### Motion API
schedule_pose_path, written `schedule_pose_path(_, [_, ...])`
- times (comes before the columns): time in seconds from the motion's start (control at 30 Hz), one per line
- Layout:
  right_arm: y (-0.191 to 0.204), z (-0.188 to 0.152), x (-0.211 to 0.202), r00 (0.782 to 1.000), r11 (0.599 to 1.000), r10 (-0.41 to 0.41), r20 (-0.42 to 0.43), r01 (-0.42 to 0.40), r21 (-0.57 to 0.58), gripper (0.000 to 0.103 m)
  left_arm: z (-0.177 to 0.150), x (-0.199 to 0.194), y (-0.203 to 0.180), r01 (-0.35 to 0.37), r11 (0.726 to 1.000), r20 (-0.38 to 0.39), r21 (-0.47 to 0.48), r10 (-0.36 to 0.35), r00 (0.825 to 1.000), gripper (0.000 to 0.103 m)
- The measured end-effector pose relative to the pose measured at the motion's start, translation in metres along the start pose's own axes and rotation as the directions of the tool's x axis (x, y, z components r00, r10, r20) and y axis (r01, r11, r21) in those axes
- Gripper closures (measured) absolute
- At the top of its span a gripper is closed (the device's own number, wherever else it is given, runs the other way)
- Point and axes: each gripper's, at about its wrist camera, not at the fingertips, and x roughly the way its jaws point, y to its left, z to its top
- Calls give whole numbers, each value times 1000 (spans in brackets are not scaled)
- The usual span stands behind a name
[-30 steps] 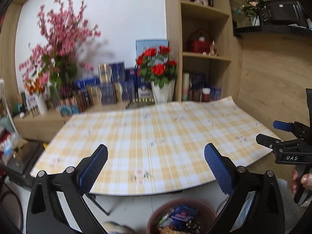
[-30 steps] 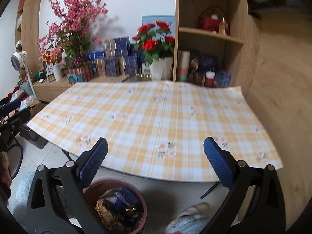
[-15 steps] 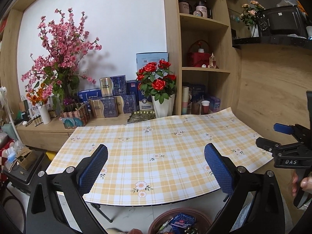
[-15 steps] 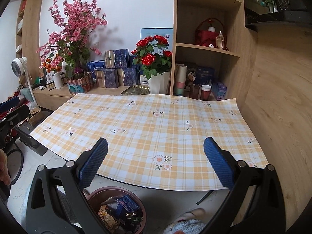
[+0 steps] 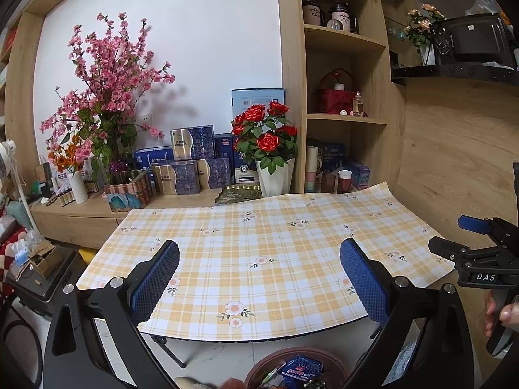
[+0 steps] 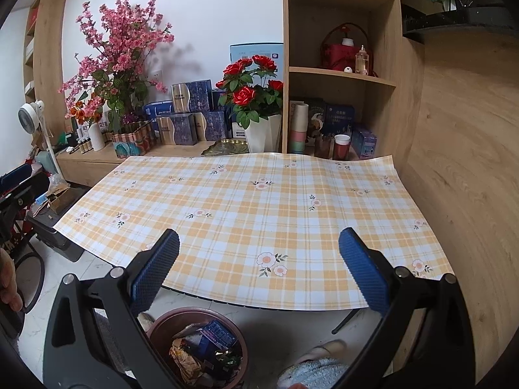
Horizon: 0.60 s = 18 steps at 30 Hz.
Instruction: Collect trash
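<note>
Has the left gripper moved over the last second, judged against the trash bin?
Yes. The left gripper tilted upward: the trash bin dropped toward the frame's bottom edge.

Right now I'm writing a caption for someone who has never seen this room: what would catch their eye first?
Probably the yellow plaid tablecloth with small flowers, filling the middle and bare of trash. Behind it stand red roses in a white vase and, to their left, a tall pink blossom spray. On the floor under the near table edge, a brown bin holds wrappers, with both open grippers, left and right, empty above.
</note>
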Motion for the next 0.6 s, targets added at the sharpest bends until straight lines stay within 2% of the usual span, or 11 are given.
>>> schedule_pose_path(0.6, [2,-1,-1,1000,1000,4,5,-4,-2,6,1,-3,-3,2,1000,10,16,-2,1000,6])
